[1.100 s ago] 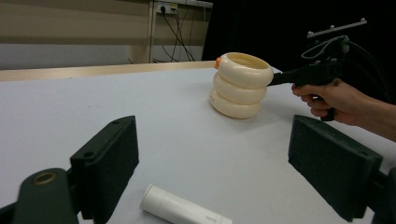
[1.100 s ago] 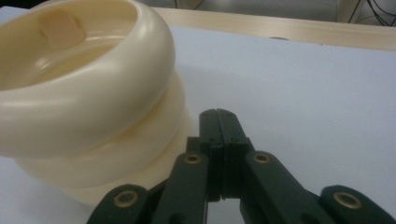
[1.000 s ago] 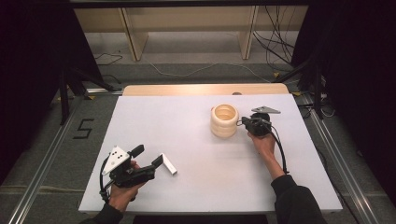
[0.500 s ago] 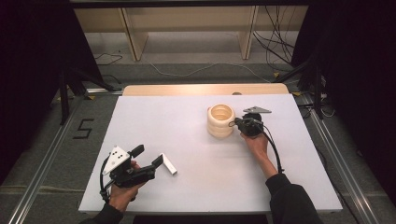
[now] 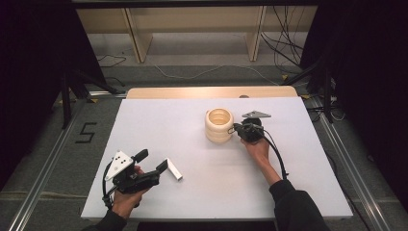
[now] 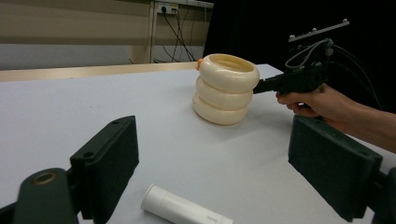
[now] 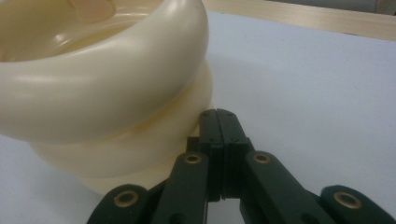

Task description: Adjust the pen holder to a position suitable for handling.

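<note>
A cream container [image 5: 219,125] shaped like three stacked rings stands upright on the white table [image 5: 192,115], right of the middle. My right gripper [image 5: 235,130] lies level at its right side, jaws shut with nothing between them. In the right gripper view the closed tips [image 7: 218,115] sit against the container's side [image 7: 102,93], at the groove between rings. My left gripper [image 5: 153,161] rests near the front left, jaws wide open and holding nothing. A small white tube [image 5: 174,169] lies flat just beyond its fingers. In the left gripper view the tube [image 6: 184,210] lies between the open jaws, untouched.
A light wooden strip [image 5: 211,92] runs along the table's far edge. Something peach-coloured [image 7: 93,7] shows inside the container's mouth. A cable [image 5: 276,156] trails from the right gripper along the forearm. Dark floor with rails surrounds the table.
The right gripper has slid left across the table with its tips against the cream container, and the container has shifted left with it. The left gripper and the tube have stayed put.
</note>
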